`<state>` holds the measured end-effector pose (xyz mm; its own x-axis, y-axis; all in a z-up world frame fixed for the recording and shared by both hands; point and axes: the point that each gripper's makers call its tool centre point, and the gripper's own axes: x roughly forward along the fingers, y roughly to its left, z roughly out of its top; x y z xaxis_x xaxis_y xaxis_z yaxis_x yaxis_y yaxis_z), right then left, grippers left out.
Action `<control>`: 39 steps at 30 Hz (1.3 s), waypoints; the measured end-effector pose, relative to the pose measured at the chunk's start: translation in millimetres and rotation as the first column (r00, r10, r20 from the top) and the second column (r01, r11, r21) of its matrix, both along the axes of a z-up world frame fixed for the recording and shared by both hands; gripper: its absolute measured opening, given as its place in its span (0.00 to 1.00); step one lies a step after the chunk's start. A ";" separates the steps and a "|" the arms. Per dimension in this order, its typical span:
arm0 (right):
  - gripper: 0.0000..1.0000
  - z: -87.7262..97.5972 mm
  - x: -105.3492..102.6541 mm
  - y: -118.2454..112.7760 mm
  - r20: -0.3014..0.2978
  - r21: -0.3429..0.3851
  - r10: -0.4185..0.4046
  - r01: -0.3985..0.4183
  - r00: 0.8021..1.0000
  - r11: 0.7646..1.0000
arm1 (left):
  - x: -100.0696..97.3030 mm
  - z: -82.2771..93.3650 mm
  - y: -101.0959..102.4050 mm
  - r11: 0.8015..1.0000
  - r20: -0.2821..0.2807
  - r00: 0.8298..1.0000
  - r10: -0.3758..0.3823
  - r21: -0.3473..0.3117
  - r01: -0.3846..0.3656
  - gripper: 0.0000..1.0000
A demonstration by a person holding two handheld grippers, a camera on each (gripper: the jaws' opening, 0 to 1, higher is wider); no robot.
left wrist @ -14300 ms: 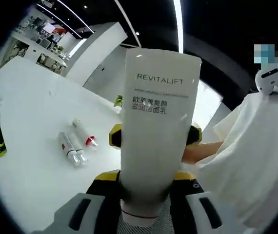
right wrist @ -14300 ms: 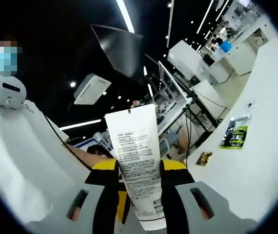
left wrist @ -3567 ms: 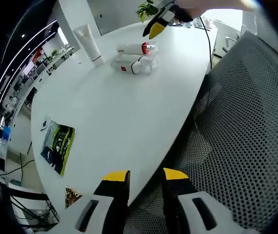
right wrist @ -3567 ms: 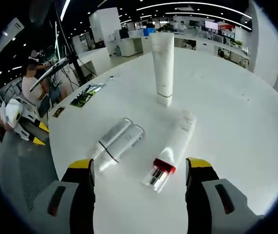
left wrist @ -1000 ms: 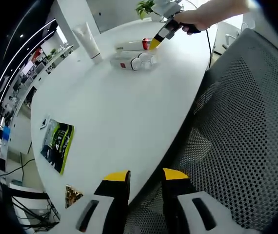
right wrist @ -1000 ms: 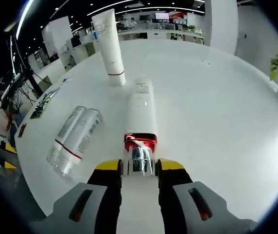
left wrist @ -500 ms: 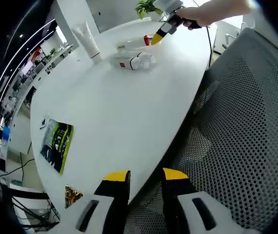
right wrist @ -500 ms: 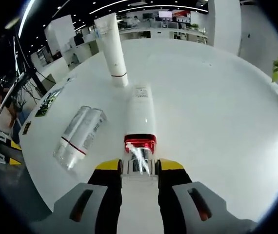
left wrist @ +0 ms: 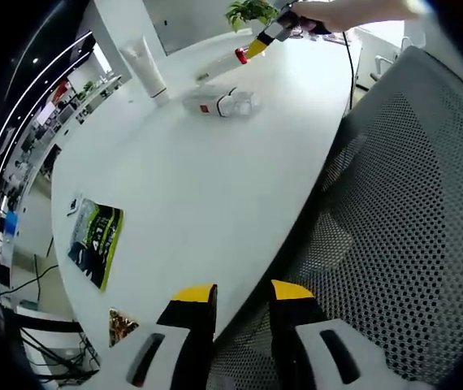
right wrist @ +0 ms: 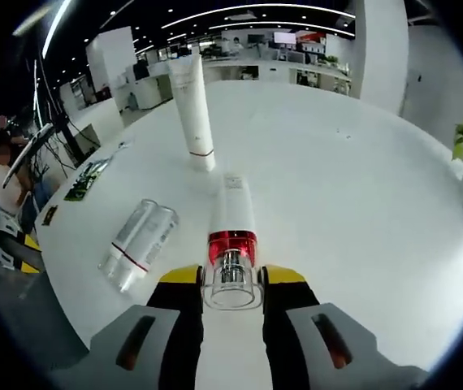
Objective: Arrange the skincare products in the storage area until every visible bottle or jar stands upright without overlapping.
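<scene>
You are pinching the red-collared bottle point(right wrist: 231, 244) by its clear cap end in your right gripper point(right wrist: 231, 280), the jaws pressed against both sides of the cap, and the bottle is pointing away toward 12 o'clock over the white table point(right wrist: 361, 203). By my reading you are in the middle of raising it, so the next move calls for tipping it fully vertical and setting its base on a bare patch of table, well apart from the others.

In the right gripper view, the tall white tube point(right wrist: 192, 110) is standing upright at 11 o'clock, and the pair of clear bottles point(right wrist: 140, 244) is lying side by side, touching, at 9 o'clock; those two are waiting to be stood up.

Your left gripper point(left wrist: 231, 296) is holding nothing, its jaws a little apart, hanging at the table edge beside a mesh chair point(left wrist: 394, 227). Its view is showing what the other cannot: the bottle carried above the table at 12 o'clock, and a green packet point(left wrist: 95, 244) lying at 9 o'clock.
</scene>
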<state>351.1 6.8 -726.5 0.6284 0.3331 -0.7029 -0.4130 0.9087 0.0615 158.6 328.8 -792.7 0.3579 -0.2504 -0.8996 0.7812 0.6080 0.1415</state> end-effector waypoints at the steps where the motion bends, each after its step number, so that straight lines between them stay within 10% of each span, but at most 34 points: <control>1: 0.25 2.5 1.3 0.0 0.005 -0.003 0.002 -0.002 1.000 1.000 | 0.2 0.2 0.0 1.000 0.002 1.000 -0.001 0.001 0.001 0.26; 21: 0.24 55.9 44.4 12.6 0.072 -0.007 0.078 -0.078 0.994 0.997 | 1.5 1.0 -1.8 1.000 0.009 1.000 0.002 -0.014 -0.002 0.26; 39: 0.24 67.9 88.2 22.1 -0.031 -0.109 0.237 -0.239 0.971 0.965 | 3.7 2.1 -2.0 1.000 0.019 1.000 0.007 -0.019 -0.007 0.26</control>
